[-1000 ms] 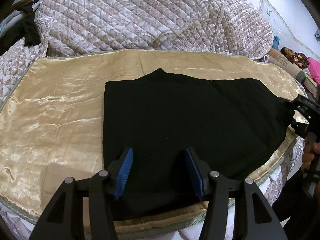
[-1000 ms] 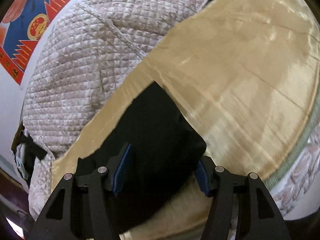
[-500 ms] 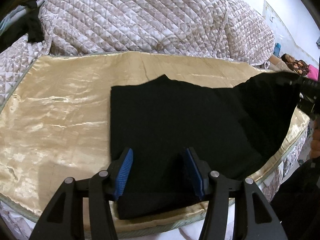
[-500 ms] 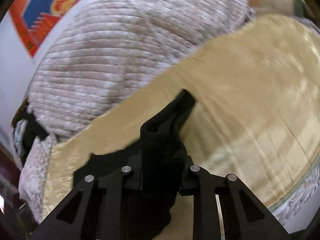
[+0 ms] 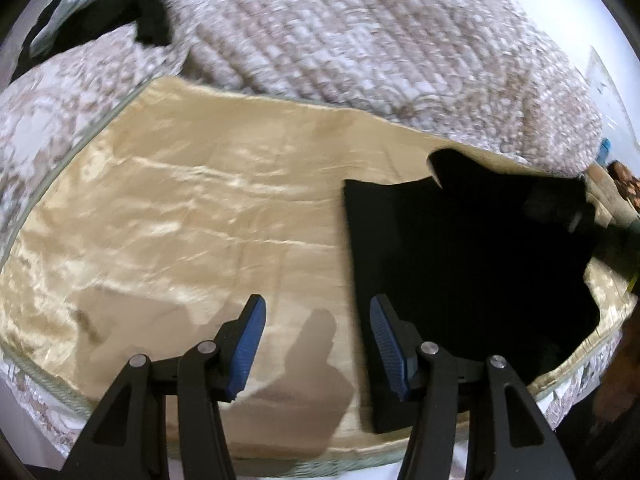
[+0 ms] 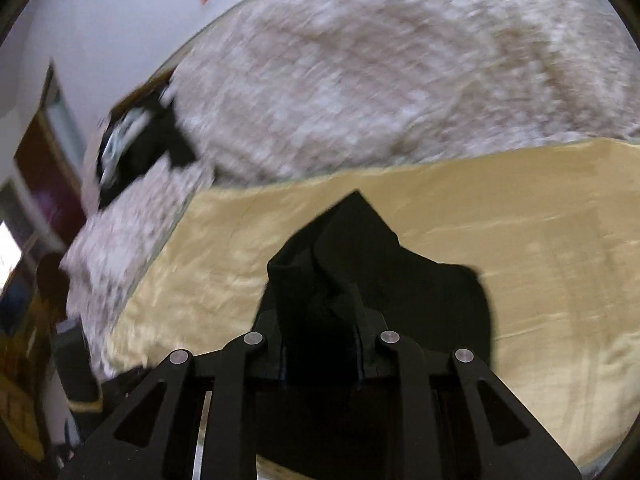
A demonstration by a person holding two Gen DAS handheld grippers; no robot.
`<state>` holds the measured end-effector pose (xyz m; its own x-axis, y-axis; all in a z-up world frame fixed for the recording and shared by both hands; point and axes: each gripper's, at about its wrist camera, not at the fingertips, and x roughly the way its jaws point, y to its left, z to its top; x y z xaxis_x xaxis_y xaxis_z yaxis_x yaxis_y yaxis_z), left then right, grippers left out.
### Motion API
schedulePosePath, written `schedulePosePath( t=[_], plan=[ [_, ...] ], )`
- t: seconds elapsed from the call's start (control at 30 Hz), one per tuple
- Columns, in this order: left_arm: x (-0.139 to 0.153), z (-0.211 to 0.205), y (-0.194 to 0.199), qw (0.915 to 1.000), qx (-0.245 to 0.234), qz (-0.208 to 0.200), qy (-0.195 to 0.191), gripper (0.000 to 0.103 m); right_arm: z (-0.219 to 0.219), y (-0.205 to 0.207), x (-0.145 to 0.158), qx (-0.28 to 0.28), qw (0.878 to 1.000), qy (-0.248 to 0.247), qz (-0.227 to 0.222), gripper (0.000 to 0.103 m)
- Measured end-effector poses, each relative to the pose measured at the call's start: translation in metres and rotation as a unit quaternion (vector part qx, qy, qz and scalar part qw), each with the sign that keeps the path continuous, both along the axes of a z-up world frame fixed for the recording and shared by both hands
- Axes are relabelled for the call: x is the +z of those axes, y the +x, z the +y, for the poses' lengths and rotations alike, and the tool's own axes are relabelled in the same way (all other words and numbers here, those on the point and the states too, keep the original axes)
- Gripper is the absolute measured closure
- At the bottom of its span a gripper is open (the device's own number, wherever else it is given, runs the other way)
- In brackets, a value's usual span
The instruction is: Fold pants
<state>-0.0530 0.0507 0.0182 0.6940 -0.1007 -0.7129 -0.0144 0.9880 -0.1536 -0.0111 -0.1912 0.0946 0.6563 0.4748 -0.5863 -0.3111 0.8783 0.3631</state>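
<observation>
Black pants [image 5: 460, 264] lie on a shiny gold cloth [image 5: 192, 216], at the right of the left wrist view. My left gripper [image 5: 318, 328] is open and empty, hovering over the gold cloth just left of the pants' near left edge. My right gripper [image 6: 322, 340] is shut on a bunched end of the pants [image 6: 344, 264] and holds it lifted above the cloth; the fabric hangs in a peak in front of the jaws. The right gripper also shows dimly in the left wrist view [image 5: 560, 208], above the pants' far right side.
A quilted beige bedspread [image 5: 360, 40] is heaped behind the gold cloth. Dark clothing [image 5: 120, 12] lies at the far left corner. The bed's front edge [image 5: 280, 464] runs just below my left gripper. A person's dark clothing shows at the far right.
My right gripper closed on the pants' end, lifted it and carried it leftward over the rest. My left gripper moved left, off the pants, staying open.
</observation>
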Motion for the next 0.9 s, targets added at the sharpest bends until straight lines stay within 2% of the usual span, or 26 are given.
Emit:
schedulePosePath(
  t=[0.17,0.23,0.4,0.5,0.57,0.6,0.7,0.9],
  plan=[
    [-0.002,0.010,-0.001,0.9998,0.014,0.006,-0.009,0.046,0.043,0.004,-0.059,0.050,0.996,-0.035,0.061,0.080],
    [-0.002,0.011,-0.001,0.9998,0.014,0.006,-0.011,0.046,0.047,0.003,-0.067,0.055,0.996,-0.043,0.061,0.080],
    [0.001,0.013,-0.001,0.9997,0.016,0.005,-0.019,0.046,0.048,-0.004,-0.043,0.047,0.997,-0.051,0.032,0.080],
    [0.000,0.017,-0.001,0.9995,0.023,0.005,-0.021,0.046,0.056,-0.012,-0.025,0.066,0.997,-0.038,0.007,0.081],
    [0.000,0.021,-0.001,0.9993,0.030,0.006,-0.023,0.046,0.067,-0.015,-0.028,0.081,0.995,-0.050,0.007,0.081],
    [-0.001,0.023,-0.001,0.9991,0.034,0.007,-0.023,0.046,0.075,-0.015,-0.039,0.087,0.994,-0.066,0.015,0.081],
    [-0.002,0.029,-0.002,0.9987,0.043,0.007,-0.026,0.046,0.080,-0.016,-0.063,0.091,0.993,-0.065,0.046,0.080],
    [-0.001,0.031,0.000,0.9984,0.046,0.007,-0.031,0.046,0.085,-0.027,-0.052,0.092,0.993,-0.074,0.027,0.080]
  ],
)
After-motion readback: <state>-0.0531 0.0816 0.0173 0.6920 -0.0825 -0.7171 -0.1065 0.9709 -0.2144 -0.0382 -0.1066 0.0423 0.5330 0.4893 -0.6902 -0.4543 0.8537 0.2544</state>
